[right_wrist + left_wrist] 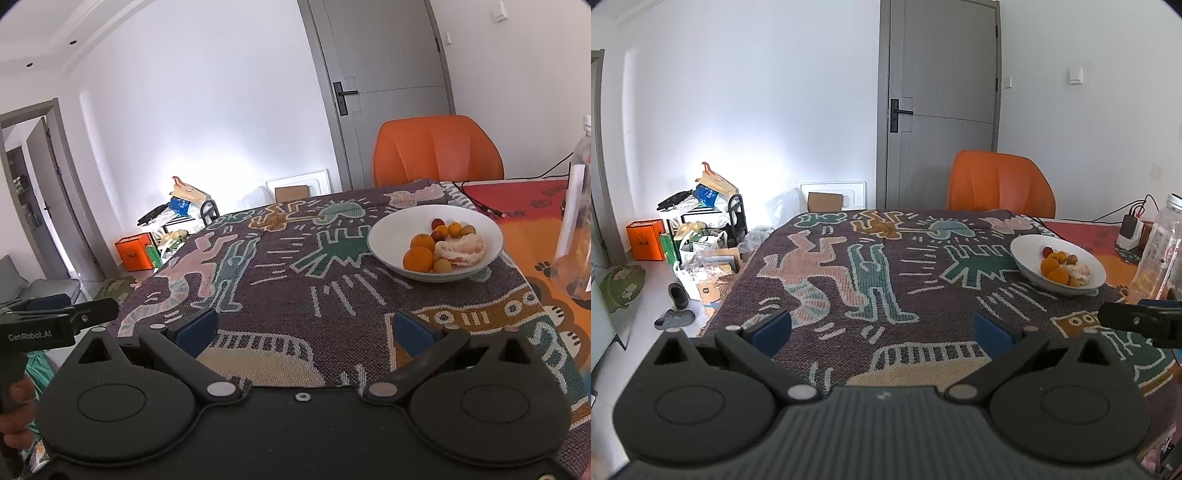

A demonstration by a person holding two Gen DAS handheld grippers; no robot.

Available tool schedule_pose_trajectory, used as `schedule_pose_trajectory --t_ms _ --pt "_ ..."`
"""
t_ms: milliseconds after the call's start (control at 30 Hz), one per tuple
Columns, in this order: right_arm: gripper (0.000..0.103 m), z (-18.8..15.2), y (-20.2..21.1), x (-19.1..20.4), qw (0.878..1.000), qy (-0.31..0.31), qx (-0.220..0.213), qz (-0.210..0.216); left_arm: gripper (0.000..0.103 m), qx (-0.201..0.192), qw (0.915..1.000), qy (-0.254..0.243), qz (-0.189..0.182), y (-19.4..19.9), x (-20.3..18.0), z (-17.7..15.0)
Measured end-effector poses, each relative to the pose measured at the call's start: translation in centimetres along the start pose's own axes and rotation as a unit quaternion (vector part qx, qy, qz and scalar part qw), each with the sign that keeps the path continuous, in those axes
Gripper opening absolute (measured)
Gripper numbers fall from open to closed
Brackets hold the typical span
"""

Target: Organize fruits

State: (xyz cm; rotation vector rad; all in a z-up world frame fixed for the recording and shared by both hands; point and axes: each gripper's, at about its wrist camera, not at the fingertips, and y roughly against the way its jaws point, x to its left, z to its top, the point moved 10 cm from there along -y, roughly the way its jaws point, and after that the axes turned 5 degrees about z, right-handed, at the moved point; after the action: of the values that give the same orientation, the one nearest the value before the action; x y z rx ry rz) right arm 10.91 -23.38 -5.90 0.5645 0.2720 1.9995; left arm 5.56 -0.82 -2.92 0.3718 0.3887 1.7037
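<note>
The left tool (pixel 882 326) hangs released over the near edge of the table (pixel 923 302), its blue-padded fingers (pixel 774 326) spread wide with nothing between them. The right tool (pixel 303 328) is likewise released, its flat blue pads (pixel 412 330) well apart above the cloth (pixel 280 288). That cloth is a coarse woven throw, dull purple with outlined cartoon figures in pink, green and ochre; to the right lies a smoother orange mat (pixel 535 240) printed with paw marks.

The fruit sits in a wide, shallow white bowl (pixel 388 236) on the far right part of the cloth, well beyond both tools. Inside are round oranges (pixel 418 258), a peeled, pale segmented citrus (pixel 461 249), a small red fruit (pixel 437 223) and small yellowish ones (pixel 442 266), all crowded together and touching.

A tall clear plastic bottle (pixel 576 221) with a white cap stands upright on the mat, just right of the bowl. Behind the table stands a smooth moulded orange chair (pixel 437 147), and beyond it a grey door (pixel 380 74) with a black handle. Dark cables (pixel 1123 210) run to a charger (pixel 1128 230) at the table's far right corner. On the floor to the left are an orange box (pixel 645 240), a black rack (pixel 713 221) heaped with bags, and grey slippers (pixel 674 319).
</note>
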Motion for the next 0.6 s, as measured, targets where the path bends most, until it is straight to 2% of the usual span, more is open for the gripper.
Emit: schedule_pose_trajectory --t_ms 600 --pt "0.103 0.23 0.02 -0.08 1.000 0.003 -0.003 -0.006 0.103 0.001 1.0000 0.001 0.001 -0.14 0.18 -0.21"
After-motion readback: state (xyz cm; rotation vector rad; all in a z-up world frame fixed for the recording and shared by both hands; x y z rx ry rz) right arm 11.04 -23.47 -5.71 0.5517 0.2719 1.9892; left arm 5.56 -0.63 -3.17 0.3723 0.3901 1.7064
